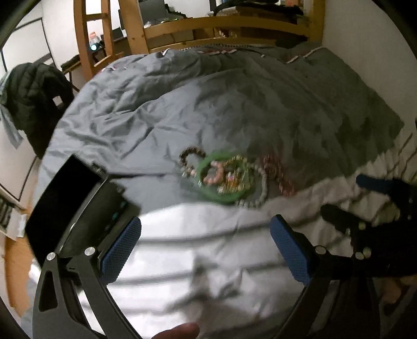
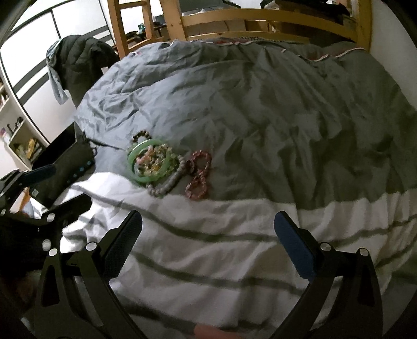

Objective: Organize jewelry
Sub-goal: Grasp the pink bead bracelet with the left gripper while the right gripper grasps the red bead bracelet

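Note:
A heap of jewelry lies on the grey bedcover [image 2: 260,104]. A green bangle [image 2: 136,173] rings pink and gold pieces, with a dark beaded bracelet [image 2: 142,135] behind it. A grey bead strand [image 2: 169,183] and a red twisted bracelet [image 2: 199,180] lie to its right. The left wrist view shows the same green bangle [image 1: 202,185], blurred. My left gripper [image 1: 206,250] hovers open in front of the heap, with nothing between its fingers. My right gripper [image 2: 208,245] is open too, over the white striped sheet [image 2: 208,260], short of the jewelry.
An open black box [image 1: 60,203] sits at the bed's left edge, beside my left gripper. A wooden bed frame [image 2: 260,15] stands behind the bed. A dark jacket [image 2: 78,57] hangs at the far left. A fingertip [image 1: 179,331] shows at the bottom.

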